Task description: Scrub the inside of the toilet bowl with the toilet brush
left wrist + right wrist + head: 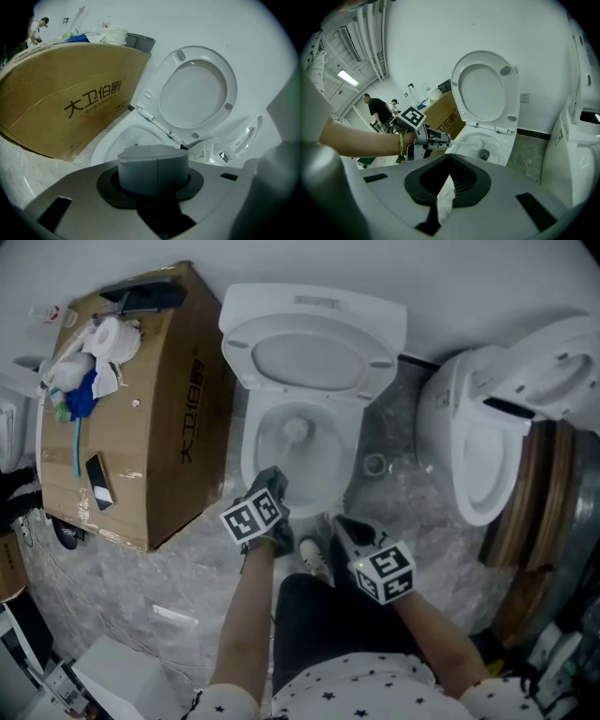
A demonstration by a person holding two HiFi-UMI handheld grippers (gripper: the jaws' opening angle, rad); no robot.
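Left gripper [274, 482] clamps the brush [296, 430] inside the bowl [326, 474], scrubbing strokes due; right gripper [343, 525] pinches a white scrap [444, 201]

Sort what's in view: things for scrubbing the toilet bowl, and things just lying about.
For the job: toilet, toilet brush, left gripper holding it.
Lying about: cardboard box, paper roll, second toilet, right gripper pinching white scrap.

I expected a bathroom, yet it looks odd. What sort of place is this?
Likely a staged test space, not a home bathroom: an open toilet and a second toilet sit on crinkled plastic sheeting, beside a big cardboard box.
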